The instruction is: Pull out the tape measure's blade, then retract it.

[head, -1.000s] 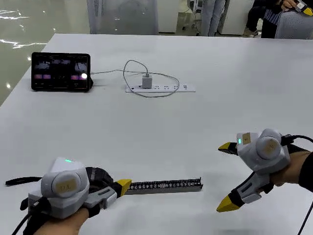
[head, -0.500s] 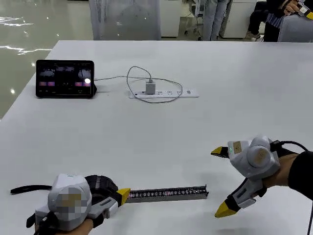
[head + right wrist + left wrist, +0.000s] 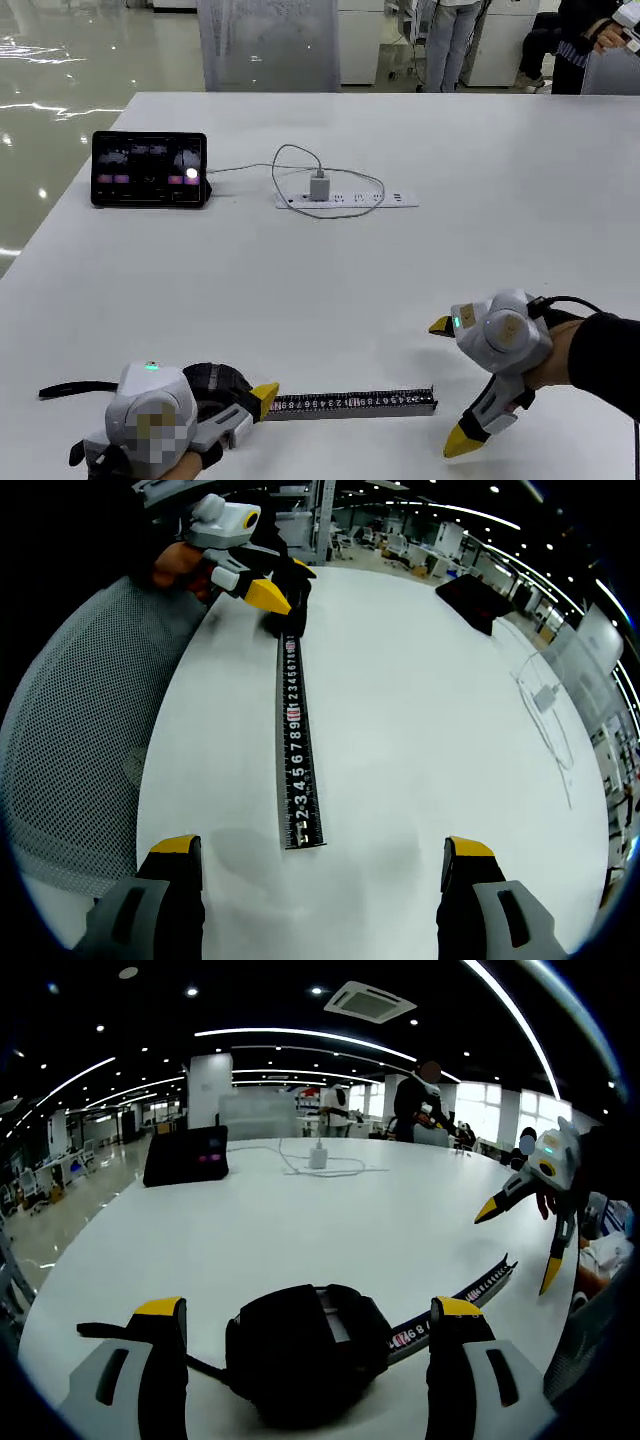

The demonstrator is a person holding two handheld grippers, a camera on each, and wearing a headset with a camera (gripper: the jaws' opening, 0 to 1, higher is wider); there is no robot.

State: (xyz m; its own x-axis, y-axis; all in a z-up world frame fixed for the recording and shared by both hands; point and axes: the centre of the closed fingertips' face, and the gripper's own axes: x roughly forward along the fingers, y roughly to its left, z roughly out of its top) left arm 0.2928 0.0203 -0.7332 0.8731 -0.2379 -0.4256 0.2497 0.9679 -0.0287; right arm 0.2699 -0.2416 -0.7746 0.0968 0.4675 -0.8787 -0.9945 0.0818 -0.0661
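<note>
The black tape measure case (image 3: 305, 1350) lies on the white table (image 3: 330, 290) between the jaws of my left gripper (image 3: 308, 1308), with a small gap showing on each side. In the head view that gripper (image 3: 245, 392) sits at the bottom left, open around the case (image 3: 215, 383). The blade (image 3: 350, 402) runs rightward, flat on the table. My right gripper (image 3: 450, 383) stands open just past the blade's end. In the right gripper view the blade (image 3: 295, 740) ends between the open jaws of that gripper (image 3: 322, 847), touching neither.
A dark tablet (image 3: 150, 170) stands at the back left. A white power strip (image 3: 345, 198) with a charger and looped cable lies mid-table. A grey chair (image 3: 268, 45) and standing people are beyond the far edge.
The head camera has tilted, shifting the whole picture down. My right gripper has come in closer to the blade's end. The blade's length looks about the same.
</note>
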